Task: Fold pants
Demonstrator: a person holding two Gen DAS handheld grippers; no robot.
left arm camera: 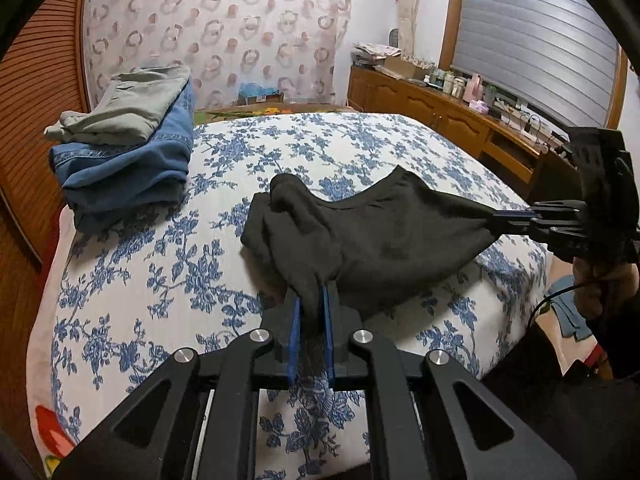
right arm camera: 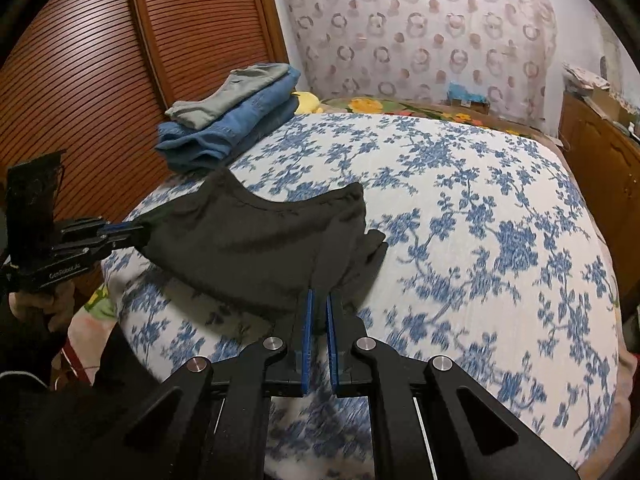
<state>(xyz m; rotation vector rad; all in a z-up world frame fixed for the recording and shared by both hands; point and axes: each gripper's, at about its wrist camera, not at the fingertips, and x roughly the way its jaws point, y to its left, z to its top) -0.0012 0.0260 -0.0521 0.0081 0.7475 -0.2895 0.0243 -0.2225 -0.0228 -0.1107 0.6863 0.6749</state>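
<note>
My left gripper (left arm camera: 311, 300) and right gripper (right arm camera: 319, 304) each clamp a corner of the black pants (left arm camera: 372, 236). The cloth hangs stretched between them, its far end bunched on the floral bed (left arm camera: 160, 248).

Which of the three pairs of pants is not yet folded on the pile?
The black pants, stretched between the left claw and right claw. The grey pair and blue jeans lie stacked.

Dim indoor light, fisheye warp, slight blur.
</note>
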